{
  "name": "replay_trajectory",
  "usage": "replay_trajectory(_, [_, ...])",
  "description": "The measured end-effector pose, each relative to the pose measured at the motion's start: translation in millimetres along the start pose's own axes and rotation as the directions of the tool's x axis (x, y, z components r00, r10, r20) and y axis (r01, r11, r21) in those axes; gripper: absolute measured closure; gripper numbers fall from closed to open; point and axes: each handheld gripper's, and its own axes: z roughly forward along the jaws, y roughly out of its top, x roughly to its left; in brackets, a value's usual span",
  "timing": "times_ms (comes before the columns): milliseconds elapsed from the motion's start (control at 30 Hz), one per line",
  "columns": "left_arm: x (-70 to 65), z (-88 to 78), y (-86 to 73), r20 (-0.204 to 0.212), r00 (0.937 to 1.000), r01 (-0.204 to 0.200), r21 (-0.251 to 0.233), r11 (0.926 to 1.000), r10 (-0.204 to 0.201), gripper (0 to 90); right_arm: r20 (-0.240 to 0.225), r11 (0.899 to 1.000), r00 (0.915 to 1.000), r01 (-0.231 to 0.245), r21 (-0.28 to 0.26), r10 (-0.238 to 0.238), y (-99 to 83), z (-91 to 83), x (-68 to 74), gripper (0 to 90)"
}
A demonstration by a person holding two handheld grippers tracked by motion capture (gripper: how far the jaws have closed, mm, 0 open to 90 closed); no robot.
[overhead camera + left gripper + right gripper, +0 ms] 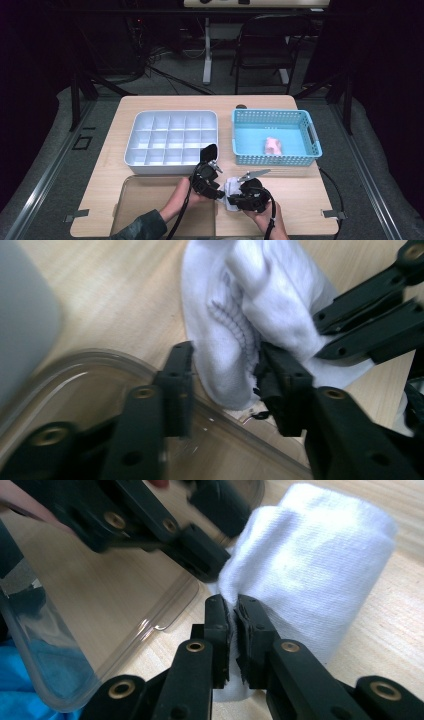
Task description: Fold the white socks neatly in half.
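Sock [231,189] at near tabletop [300,200], half rolled: pinched at hem by closed right gripper [233,611]; left gripper [222,371] parted around its fold, not pressing. Still unfinished, unplaced in tray [172,167].

Wooden table [150,102] w/ a white divided tray [172,137] at centre-left, compartments in a grid. Just to its right, apart from it, sits a blue perforated basket [276,119] w/ a small pink item [273,145] lying inside, towards the middle. A clear plastic lid [150,192] lies flat at the near edge of the table, in front of the tray. Behind the table: a dark folding chair [265,42] & the white leg of another desk [207,55], cables on the floor nearby.
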Motion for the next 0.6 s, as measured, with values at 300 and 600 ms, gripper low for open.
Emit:
replay_trajectory(300, [-5.2, -21.0, 6.7, -0.043, 0.9989, 0.014, -0.104, 0.9944, -0.019, 46.3, 0.031, 1.000, 0.9995, -0.002, -0.006, 0.002, -2.1, 2.9, 5.7, 83.8])
replay_trajectory(600, [-2.6, -3.3, 14.5, -0.033, 0.9985, 0.041, -0.103, 0.9939, -0.044, 43.9, 0.056, 1.000, 0.9983, -0.013, -0.020, 0.014, -3.6, 5.7, 8.9, 83.7])
